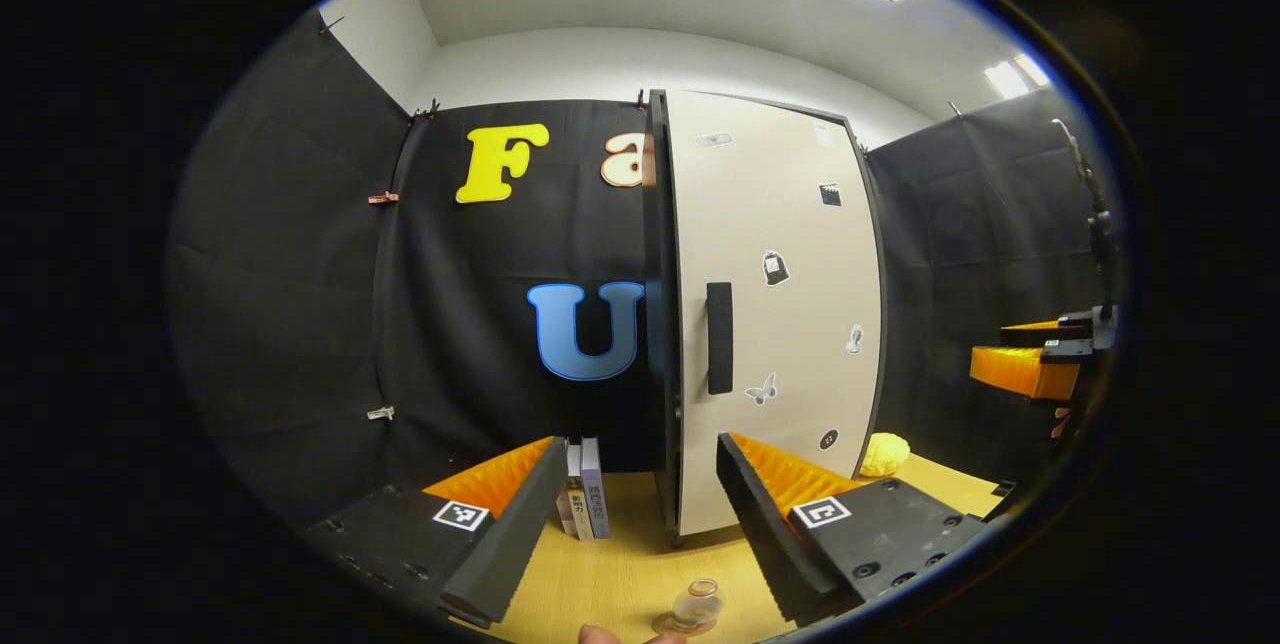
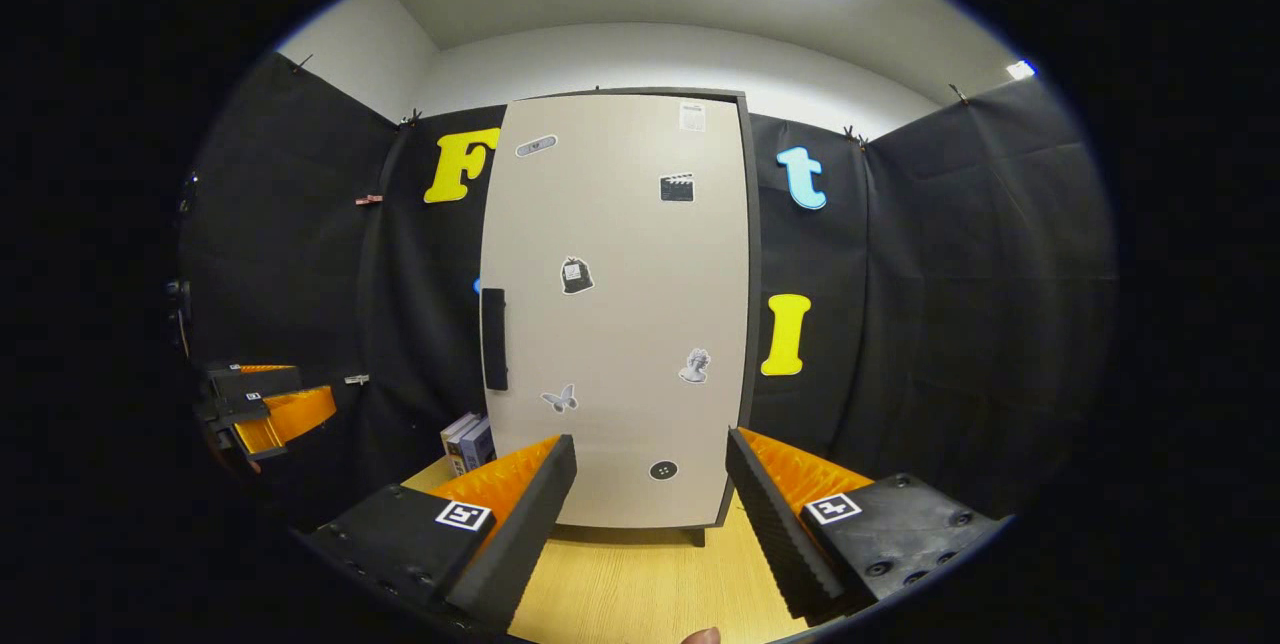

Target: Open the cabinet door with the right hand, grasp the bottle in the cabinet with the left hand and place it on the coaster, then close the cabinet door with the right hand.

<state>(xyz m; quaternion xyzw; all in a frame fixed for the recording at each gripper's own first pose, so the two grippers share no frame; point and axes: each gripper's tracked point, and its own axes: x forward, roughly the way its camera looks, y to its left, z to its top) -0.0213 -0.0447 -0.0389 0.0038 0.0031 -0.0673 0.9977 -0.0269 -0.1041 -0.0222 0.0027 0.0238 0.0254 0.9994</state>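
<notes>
Cabinet door [image 2: 620,309] closed, bottle [image 1: 697,605] on its coaster [image 1: 684,624], both grippers empty.

The small clear bottle stands upright on the round coaster on the wooden surface [image 1: 620,574], in front of the cabinet door. The left gripper [image 1: 640,524] hangs above it with its jaws apart. The right gripper [image 2: 650,524] faces the door front, jaws likewise apart, off the black handle [image 2: 494,339]. Some books [image 1: 585,501] stand left of the cabinet; a yellow object [image 1: 885,454] lies on its right.
</notes>
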